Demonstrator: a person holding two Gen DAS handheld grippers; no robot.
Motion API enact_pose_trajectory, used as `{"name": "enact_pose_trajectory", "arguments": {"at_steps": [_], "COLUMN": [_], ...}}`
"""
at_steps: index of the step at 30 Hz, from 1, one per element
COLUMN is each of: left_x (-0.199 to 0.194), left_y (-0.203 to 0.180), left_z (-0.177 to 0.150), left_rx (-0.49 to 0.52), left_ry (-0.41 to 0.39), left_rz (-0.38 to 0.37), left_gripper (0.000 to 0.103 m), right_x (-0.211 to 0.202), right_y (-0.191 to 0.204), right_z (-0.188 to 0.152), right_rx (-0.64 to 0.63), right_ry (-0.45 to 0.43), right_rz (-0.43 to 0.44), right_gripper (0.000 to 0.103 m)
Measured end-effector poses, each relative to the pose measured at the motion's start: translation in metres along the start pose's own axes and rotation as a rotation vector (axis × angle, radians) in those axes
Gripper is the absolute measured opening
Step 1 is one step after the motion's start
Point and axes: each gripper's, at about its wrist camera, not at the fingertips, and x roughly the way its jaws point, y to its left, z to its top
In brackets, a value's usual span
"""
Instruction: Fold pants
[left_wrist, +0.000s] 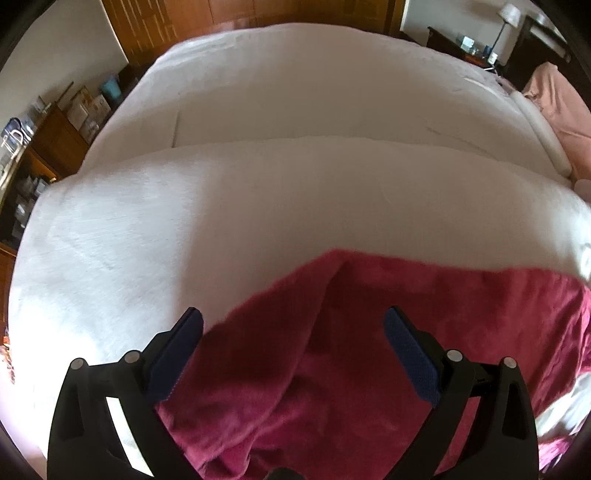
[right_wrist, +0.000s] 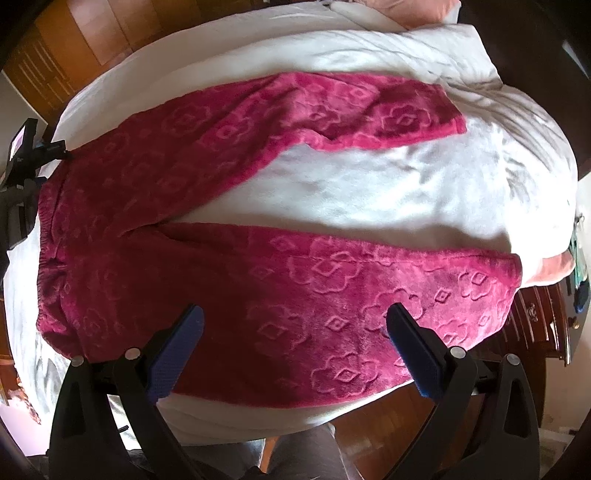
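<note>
Pants (right_wrist: 229, 236): lying spread on the white bed (right_wrist: 369, 192), legs apart, just beyond your right hand-held gripper (right_wrist: 295, 325), released. Left hand-held gripper (left_wrist: 293, 325): released, hovering over waistband fabric. Wooden dresser (right_wrist: 535, 325) standing beside the bed.

The pants (right_wrist: 229, 280) are seen to be plush magenta fleece, embossed with flowers and diamonds. A matt white cloth is spread over the bed (left_wrist: 280, 206). Glossy wood is shown by the floor (right_wrist: 373, 432).

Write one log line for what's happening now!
pants: spread flat on bed, legs apart | left gripper: open | right gripper: open | fold: not started
</note>
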Motion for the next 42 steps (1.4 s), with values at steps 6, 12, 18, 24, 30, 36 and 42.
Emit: {"name": "enact_pose_trajectory", "arguments": {"at_steps": [6,12,18,24,30,36,42], "left_x": [0.024,0.033,0.016,-0.019,-0.051,-0.064,-0.078], "left_y": [0.007,0.007,0.001,0.011,0.006,-0.002,-0.021], "left_z": [0.014,0.018,0.012,-0.013,-0.022,-0.029,-0.027], "left_rx": [-0.046,-0.07,-0.05,-0.055,-0.08,-0.103,-0.112], "left_ry": [0.058,0.08,0.064,0.02,-0.005,-0.001,0.004], "left_rz": [-0.04,-0.094,-0.067,-0.076,-0.075,-0.034,0.004], "left_gripper": [0.078,0.046,0.011,0.008,0.008,0.008,0.008], "right_x": [0.013,0.028,0.041,0.065,0.097,0.136,0.175], "right_y": [-0.001,0.005,-0.014,-0.077,-0.162,-0.232,-0.271], "right_z": [0.011,0.037,0.085,0.162,0.246,0.307,0.336], "right_rx": [-0.009,-0.06,-0.069,-0.005,0.083,0.167,0.224], "right_ry": [0.02,0.028,-0.027,-0.089,-0.13,-0.105,-0.054], "right_rz": [0.02,0.052,0.037,-0.035,-0.119,-0.109,-0.062], "right_gripper": [0.1,0.1,0.1,0.1,0.1,0.1,0.086]}}
